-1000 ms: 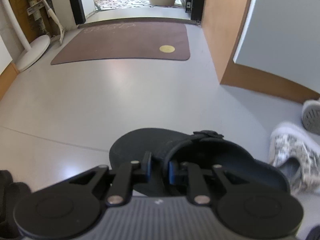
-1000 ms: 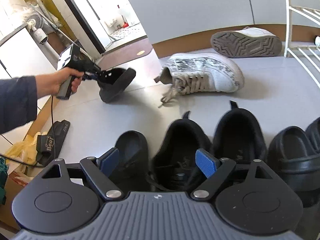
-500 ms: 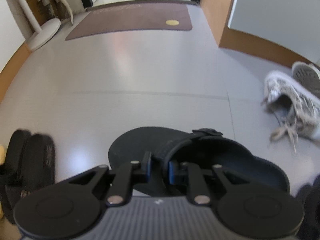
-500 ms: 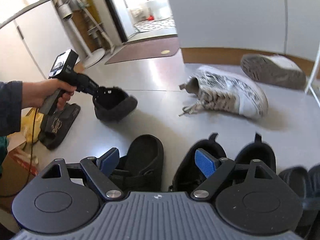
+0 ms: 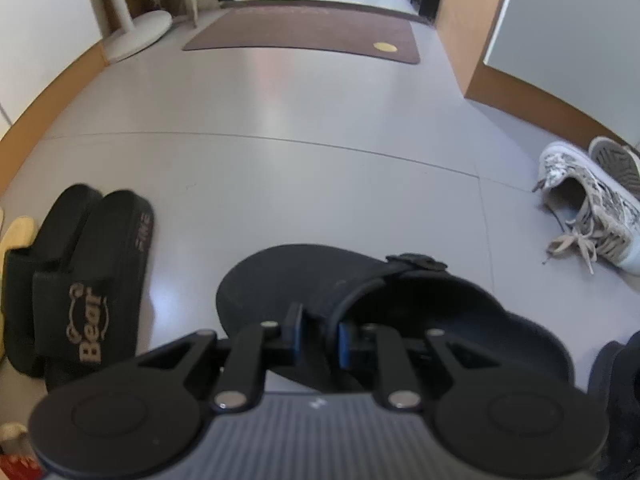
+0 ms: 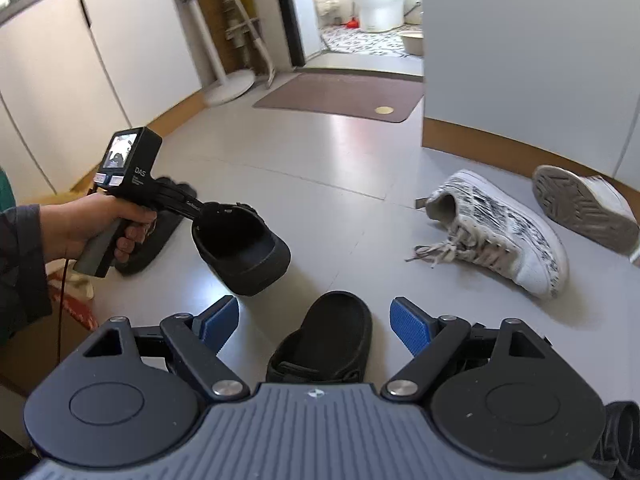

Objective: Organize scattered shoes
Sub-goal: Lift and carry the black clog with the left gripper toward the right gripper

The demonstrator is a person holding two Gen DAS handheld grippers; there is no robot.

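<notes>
hanging off the floor (image 5: 320,120), a black clog (image 5: 360,304) in the left tongs (image 5: 319,334), pads pinched together on its heel strap, toe pointing away in the left wrist view. seen from the right wrist view as well, clog (image 6: 244,252) tilted sole-down toward the floor (image 6: 320,184), carried by the left tongs (image 6: 199,211) with a hand (image 6: 96,224) round the grip and a dark sleeve (image 6: 20,272) behind it. resting on the floor straight below the right tongs (image 6: 316,324), a second black clog (image 6: 324,340), blue pads wide apart with nothing between them, not touching it. lying just beside the held clog on its left, two black slides (image 5: 80,280) side by side, "bear" printed on the strap. sitting well apart to the right, a patterned sneaker (image 6: 500,232) upright with laces loose, and past it a white sneaker (image 6: 584,204) on its side, sole showing. peeking in at the lower right edge of the left view, part of another dark shoe (image 5: 616,392). lying farther off by the doorway, a brown mat (image 6: 340,96), with a white fan base (image 6: 228,88) to its left.
</notes>
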